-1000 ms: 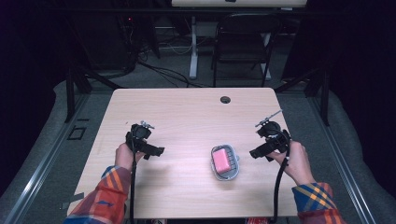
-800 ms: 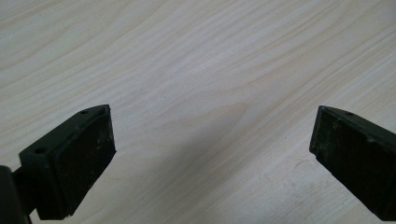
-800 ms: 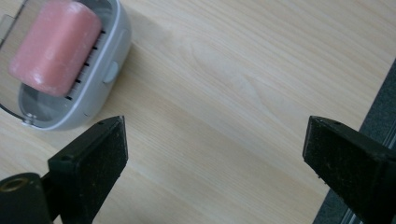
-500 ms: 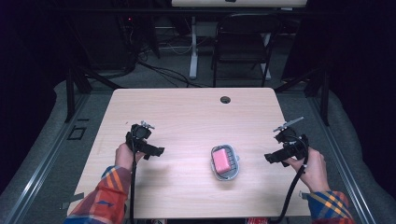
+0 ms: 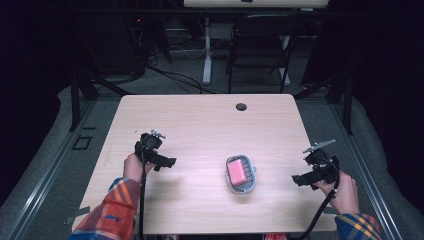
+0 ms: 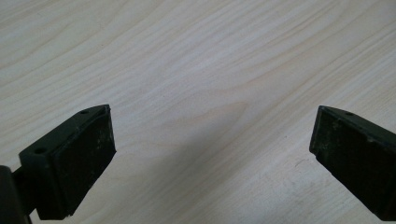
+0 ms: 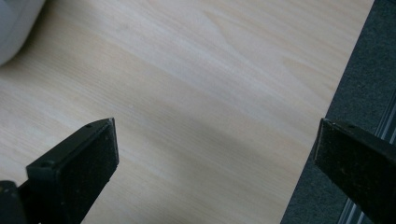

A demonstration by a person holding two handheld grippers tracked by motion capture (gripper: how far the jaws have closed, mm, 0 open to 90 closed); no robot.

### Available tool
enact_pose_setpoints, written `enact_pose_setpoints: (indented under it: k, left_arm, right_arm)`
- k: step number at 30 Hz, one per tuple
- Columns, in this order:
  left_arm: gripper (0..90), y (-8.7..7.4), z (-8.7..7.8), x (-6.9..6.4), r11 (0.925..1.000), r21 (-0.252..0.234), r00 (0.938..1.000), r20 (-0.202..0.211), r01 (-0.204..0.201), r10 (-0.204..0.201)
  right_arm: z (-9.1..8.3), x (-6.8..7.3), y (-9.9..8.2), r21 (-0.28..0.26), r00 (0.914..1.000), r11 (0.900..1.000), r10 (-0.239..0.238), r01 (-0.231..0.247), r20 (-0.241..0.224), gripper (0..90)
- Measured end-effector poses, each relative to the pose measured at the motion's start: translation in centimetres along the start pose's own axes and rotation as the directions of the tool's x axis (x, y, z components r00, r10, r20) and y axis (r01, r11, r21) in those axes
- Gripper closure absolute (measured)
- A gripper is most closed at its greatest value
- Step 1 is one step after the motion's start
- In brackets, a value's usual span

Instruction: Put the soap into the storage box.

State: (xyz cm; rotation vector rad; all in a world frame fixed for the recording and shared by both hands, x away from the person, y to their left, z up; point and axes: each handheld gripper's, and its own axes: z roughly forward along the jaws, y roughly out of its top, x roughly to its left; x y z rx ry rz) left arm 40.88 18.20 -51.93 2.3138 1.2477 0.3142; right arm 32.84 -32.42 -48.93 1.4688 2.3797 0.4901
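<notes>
A pink block lies in a small grey dish on the pale wooden table, right of the middle. My left gripper rests left of the dish, jaws pointing towards it. In the left gripper view it stands open over bare wood. My right gripper sits near the table's right edge, apart from the dish. Its jaws have just been opening, and it is wide open with nothing between the jaws. A pale rounded corner of the dish shows at the top left there.
A round cable hole sits near the table's far edge. Beyond the table stand a dark chair and a desk leg with cables. Grey floor drops off past the right edge, close to my right gripper.
My right hand has moved right and nearer to the front edge, away from the dish, ending by the table's right edge. The left hand and the dish have kept still.
</notes>
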Motion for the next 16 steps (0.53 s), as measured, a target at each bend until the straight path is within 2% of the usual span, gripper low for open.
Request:
enact_pose_setpoints:
  k: [4, 5, 8, 11, 12, 16]
  left_arm:
    - [0.0, 0.0, 0.0, 0.0, 1.0, 0.003, 1.0, -0.001, -0.005, 0.005]
    - [0.0, 0.0, 0.0, 0.0, 1.0, 0.004, 1.0, -0.001, -0.006, 0.006]
    - [0.0, 0.0, 0.1, -0.1, 1.0, 0.004, 1.0, 0.003, -0.007, 0.007]
    - [0.0, 0.0, 0.1, -0.1, 0.9999, 0.006, 0.9999, 0.005, -0.01, 0.01]
    - [0.0, 0.0, 0.1, -0.1, 0.9999, 0.006, 0.9999, 0.005, -0.01, 0.01]
    - [0.0, 0.1, 0.2, -0.1, 0.9999, 0.01, 0.9999, 0.007, -0.013, 0.013]
  right_arm:
    - [0.8, -0.2, -1.0, -0.001, 1.0, 1.0, 0.004, -0.004, -0.009, 0.0]
    - [1.5, -0.2, -1.6, 0.021, 0.9996, 0.9997, 0.012, -0.012, -0.024, 0.0]
    - [2.0, -0.1, -1.9, 0.059, 0.9996, 0.998, -0.023, 0.024, -0.015, 0.0]
    - [2.1, -0.1, -1.9, 0.048, 0.9994, 0.9987, -0.016, 0.018, -0.03, 0.0]
    - [2.1, -0.1, -1.9, 0.051, 0.9995, 0.9984, -0.023, 0.025, -0.022, 0.0]
    - [2.3, 0.0, -1.8, 0.044, 0.9982, 0.9983, -0.037, 0.039, -0.047, 0.0]
